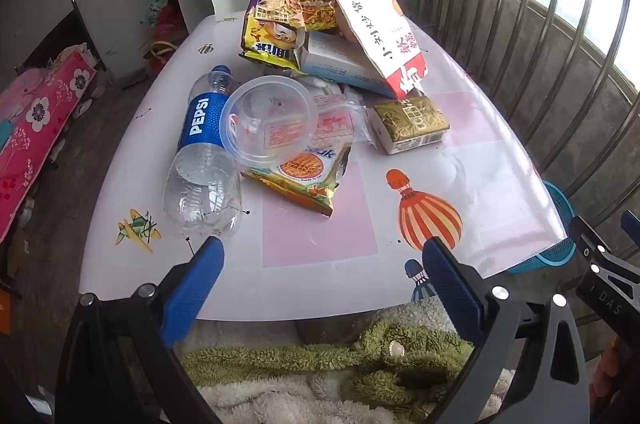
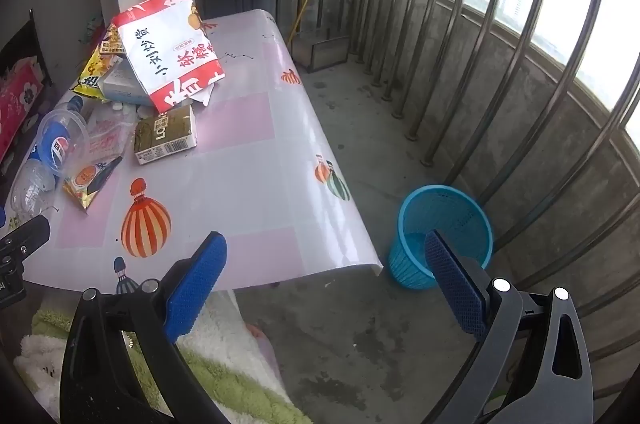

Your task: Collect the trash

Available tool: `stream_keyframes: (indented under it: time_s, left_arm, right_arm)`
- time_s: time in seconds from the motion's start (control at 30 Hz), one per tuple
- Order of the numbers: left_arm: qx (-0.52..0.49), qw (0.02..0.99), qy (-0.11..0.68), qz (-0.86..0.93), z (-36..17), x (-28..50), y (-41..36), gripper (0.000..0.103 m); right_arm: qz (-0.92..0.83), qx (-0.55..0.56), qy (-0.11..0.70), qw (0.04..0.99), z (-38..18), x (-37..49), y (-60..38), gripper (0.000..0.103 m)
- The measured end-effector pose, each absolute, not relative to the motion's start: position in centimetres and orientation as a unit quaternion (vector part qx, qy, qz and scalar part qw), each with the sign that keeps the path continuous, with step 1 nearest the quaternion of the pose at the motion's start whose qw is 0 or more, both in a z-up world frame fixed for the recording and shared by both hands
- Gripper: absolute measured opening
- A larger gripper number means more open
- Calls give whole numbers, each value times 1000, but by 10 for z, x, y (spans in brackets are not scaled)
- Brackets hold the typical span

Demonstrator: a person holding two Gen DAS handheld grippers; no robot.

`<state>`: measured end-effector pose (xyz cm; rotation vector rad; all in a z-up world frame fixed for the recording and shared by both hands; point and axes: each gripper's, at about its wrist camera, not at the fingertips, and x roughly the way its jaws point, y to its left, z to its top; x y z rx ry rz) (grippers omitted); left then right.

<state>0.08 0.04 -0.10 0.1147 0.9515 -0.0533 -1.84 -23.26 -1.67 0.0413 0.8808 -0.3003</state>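
2 wide-open grippers, left (image 1: 322,266) and right (image 2: 326,262), above littered table (image 1: 472,159).

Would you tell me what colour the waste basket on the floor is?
The waste basket is light blue, clearest in the right wrist view.

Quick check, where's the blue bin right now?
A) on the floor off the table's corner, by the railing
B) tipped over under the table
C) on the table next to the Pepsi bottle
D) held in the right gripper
A: the bin stands upright on the concrete floor past the table corner, near the railing bars, and no gripper holds it.
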Motion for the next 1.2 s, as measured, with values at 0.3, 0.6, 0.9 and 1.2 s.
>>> stream_keyframes:
  time_s: [0.3, 0.6, 0.9, 1.2]
  left_arm:
    - [50, 888, 456, -30, -1, 1, 0, 97]
    - [49, 887, 457, -30, 0, 2, 1, 97]
    - [51, 886, 460, -28, -3, 2, 2, 97]
    - [53, 884, 464, -26, -4, 2, 1, 97]
  right_arm:
    - [-151, 16, 421, 894, -18, -19, -234, 95]
    - [-153, 15, 420, 894, -22, -14, -233, 95]
    - [-154, 15, 421, 894, -21, -16, -232, 95]
    - [-153, 17, 423, 893, -22, -16, -229, 95]
